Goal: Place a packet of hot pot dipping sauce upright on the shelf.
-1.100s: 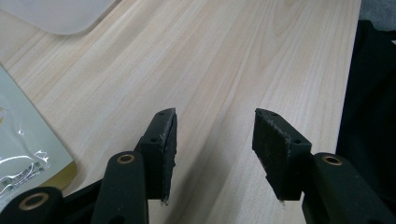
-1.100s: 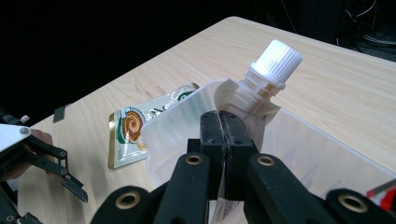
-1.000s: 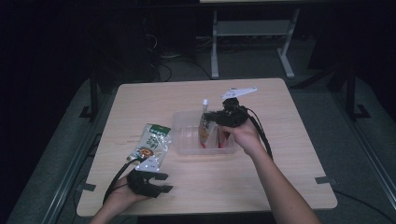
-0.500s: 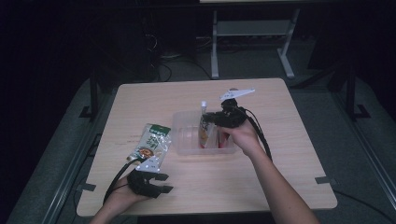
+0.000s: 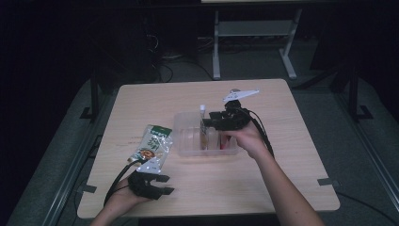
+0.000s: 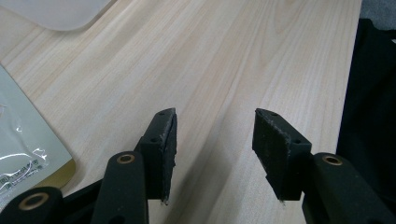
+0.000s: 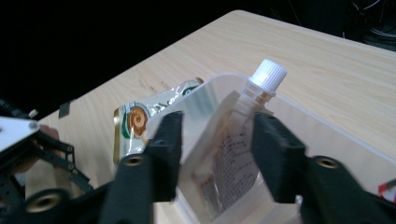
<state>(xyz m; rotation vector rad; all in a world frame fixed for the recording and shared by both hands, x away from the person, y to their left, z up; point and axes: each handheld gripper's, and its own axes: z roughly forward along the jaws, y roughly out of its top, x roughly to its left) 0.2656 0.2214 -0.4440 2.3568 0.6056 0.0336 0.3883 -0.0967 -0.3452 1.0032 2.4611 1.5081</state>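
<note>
High view: clear plastic tub [image 5: 188,141] sits near bench [image 5: 291,155] centre; use tub as ref. Right tongs [image 5: 207,123] are over tub's right half, held by right hand [image 5: 244,139] just right of tub. Spouted pouch [image 5: 203,129] stands upright inside tub, white cap [image 5: 202,108] above rim.

Right gripper view: right tongs [image 7: 215,140] jaws are part open, one each side of spouted pouch [image 7: 231,163]; w/ blur, contact can't be confirmed. Cap [image 7: 267,73] is clear above jaw tips. Flat snack packet [image 7: 140,119] lies on bench beyond tub's far wall.

High view: snack packet [image 5: 153,147] lies just left of tub. Left tongs [image 5: 162,184] rest on bench well in front of tub, toward its left.

Left gripper view: left tongs [image 6: 215,135] jaws are wide apart, nothing between, bare bench [image 6: 224,56] below; tub corner [image 6: 60,11] at top left.
</note>
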